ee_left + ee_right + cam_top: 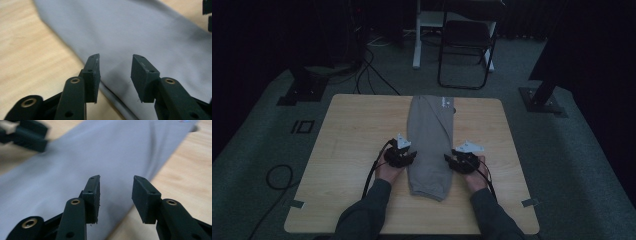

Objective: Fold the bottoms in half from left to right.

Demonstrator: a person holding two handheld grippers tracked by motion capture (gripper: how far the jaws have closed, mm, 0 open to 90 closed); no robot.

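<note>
You had a long, folded grey cloth garment (430,145) lying lengthwise down the middle of the pale wooden desk (347,130), its far end near the desk's far edge and its near, rounded end between your two hands. A small white label showed near its far end.

Your left gripper (401,156) sat just beside the garment's left edge, and your right gripper (463,161) just beside its right edge — one on each side, roughly level with each other. Both pointed inward at the cloth.

In the left gripper view, your left gripper (115,75) had its two black jaws standing apart, with nothing pinched between them; the grey fabric (130,35) lay beyond and under the gap, and its folded edge ran diagonally past the left jaw onto bare wood. The pads were not pressing on the cloth.

In the right gripper view, your right gripper (116,196) looked the same — jaws apart, empty, with the garment (87,157) spread beyond them and the desk's wood showing at the right. Your other gripper appeared blurred at the top left of that view.

Behind the desk, a dark folding chair (467,45) stood on the grey carpeted floor, with black cables trailing nearby.
</note>
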